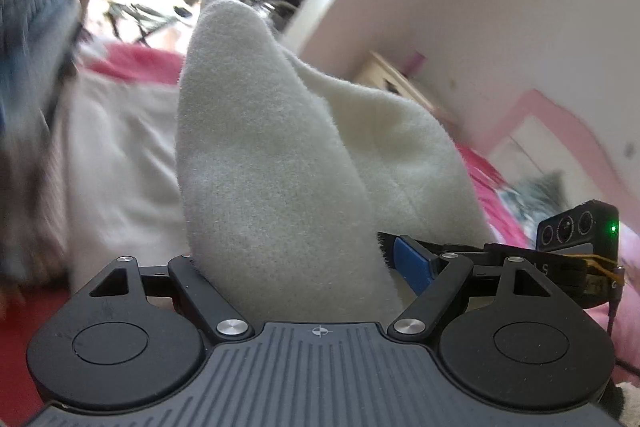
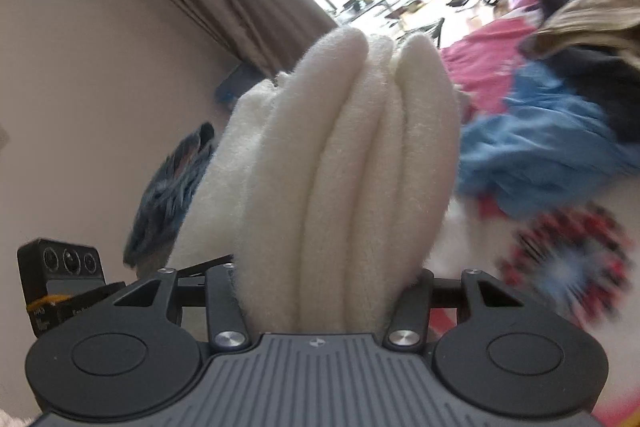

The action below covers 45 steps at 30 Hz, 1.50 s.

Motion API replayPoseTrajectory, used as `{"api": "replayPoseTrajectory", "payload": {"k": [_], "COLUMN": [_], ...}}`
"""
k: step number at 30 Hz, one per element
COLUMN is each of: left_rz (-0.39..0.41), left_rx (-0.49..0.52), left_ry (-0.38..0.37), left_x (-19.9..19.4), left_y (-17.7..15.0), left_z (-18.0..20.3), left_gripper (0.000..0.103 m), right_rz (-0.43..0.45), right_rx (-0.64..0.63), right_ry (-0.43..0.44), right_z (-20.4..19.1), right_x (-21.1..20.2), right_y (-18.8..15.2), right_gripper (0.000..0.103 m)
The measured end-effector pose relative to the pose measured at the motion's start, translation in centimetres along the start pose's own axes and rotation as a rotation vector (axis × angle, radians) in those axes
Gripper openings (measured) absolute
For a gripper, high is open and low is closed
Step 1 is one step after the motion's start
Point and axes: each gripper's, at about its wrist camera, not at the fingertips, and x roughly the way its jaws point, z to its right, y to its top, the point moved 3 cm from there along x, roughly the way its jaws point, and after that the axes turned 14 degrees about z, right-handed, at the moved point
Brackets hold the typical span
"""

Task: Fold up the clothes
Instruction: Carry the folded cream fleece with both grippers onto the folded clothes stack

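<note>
The left gripper (image 1: 316,259) is gripping the white fleece garment (image 1: 264,155) between widely spread jaws; the fabric is rising from between them in a broad fold, hiding the fingertips. The right gripper (image 2: 320,267) is clamping the same garment (image 2: 340,155) at about half spread, the cloth bunching into several upright ridges. A blue garment (image 2: 552,147) is lying to the right, on the pink bedding (image 2: 484,67).

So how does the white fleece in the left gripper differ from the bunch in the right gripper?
The left gripper holds the white fleece as one broad, smooth fold; the right gripper holds it gathered into several narrow ridges. The left bunch looks greyer and shaded, the right creamier. Both are fuzzy and fill the gap.
</note>
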Motion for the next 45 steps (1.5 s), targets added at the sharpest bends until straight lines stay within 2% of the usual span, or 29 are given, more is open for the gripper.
{"api": "replayPoseTrajectory", "payload": {"k": [5, 10, 13, 16, 18, 21, 26, 28, 30, 33, 37, 40, 45], "left_rz": [0.028, 0.016, 0.002, -0.046, -0.07, -0.069, -0.086, -0.127, -0.168, -0.17, -0.162, -0.157, -0.127], "left_rx": [0.025, -0.023, 0.005, 0.109, 0.142, 0.117, 0.012, 0.019, 0.062, 0.119, 0.091, 0.077, 0.053], "left_ry": [0.073, 0.128, 0.186, 0.257, 0.285, 0.27, 0.202, 0.201, 0.238, 0.284, 0.289, 0.296, 0.302], "left_x": [3.2, 5.7, 7.0, 8.5, 9.2, 8.9, 7.9, 8.5, 9.6, 10.3, 9.7, 9.0, 9.1], "left_y": [4.0, 6.0, 5.4, 3.5, 2.7, 3.1, 4.6, 4.2, 3.0, 2.3, 3.4, 3.7, 3.8], "left_z": [-3.6, -6.8, -7.7, -7.5, -7.6, -7.4, -7.5, -8.2, -8.7, -9.1, -8.8, -8.4, -8.3], "left_gripper": [0.081, 0.08, 0.08, 0.079, 0.078, 0.078, 0.078, 0.078, 0.078, 0.078, 0.076, 0.075, 0.075], "right_rz": [-0.032, -0.094, -0.138, -0.196, -0.234, -0.246, -0.312, -0.344, -0.375, -0.348, -0.334, -0.339, -0.237], "right_rx": [0.039, 0.034, 0.013, 0.074, 0.119, 0.183, 0.16, 0.145, 0.149, 0.147, 0.126, 0.177, 0.212], "right_ry": [0.041, 0.048, 0.044, 0.035, 0.024, 0.024, 0.002, -0.016, -0.05, -0.042, -0.014, -0.044, -0.072], "right_z": [1.0, 1.8, 2.8, 5.4, 7.0, 7.5, 5.7, 5.8, 7.5, 8.5, 8.4, 9.3, 10.3], "right_x": [7.5, 13.4, 16.4, 19.0, 20.0, 20.0, 18.5, 18.3, 19.7, 20.5, 20.5, 20.2, 17.2], "right_y": [2.9, 4.9, 4.8, 3.9, 3.1, 3.3, 4.6, 4.4, 3.6, 2.6, 2.5, 2.8, 4.1], "right_gripper": [0.053, 0.053, 0.053, 0.053, 0.053, 0.054, 0.054, 0.055, 0.055, 0.056, 0.061, 0.068, 0.073]}}
